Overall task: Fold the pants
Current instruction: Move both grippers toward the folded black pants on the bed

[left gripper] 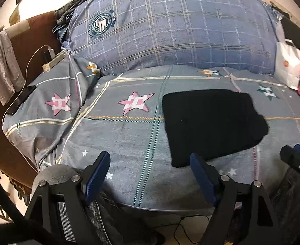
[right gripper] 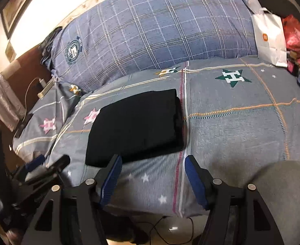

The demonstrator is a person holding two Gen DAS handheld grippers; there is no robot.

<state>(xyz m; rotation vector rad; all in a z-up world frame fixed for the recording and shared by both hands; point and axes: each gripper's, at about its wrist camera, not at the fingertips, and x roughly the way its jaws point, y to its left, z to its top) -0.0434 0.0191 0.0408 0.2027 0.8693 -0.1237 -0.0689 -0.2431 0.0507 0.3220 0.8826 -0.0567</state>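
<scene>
Just ahead of the left tool (left gripper: 150, 175) and right tool (right gripper: 153, 175), both spread wide and empty, the black folded fabric pants (right gripper: 137, 126) lie flat on the grey star-patterned bed (right gripper: 231, 134). Folding looks finished; next, likely only withdrawal or tidying.
</scene>
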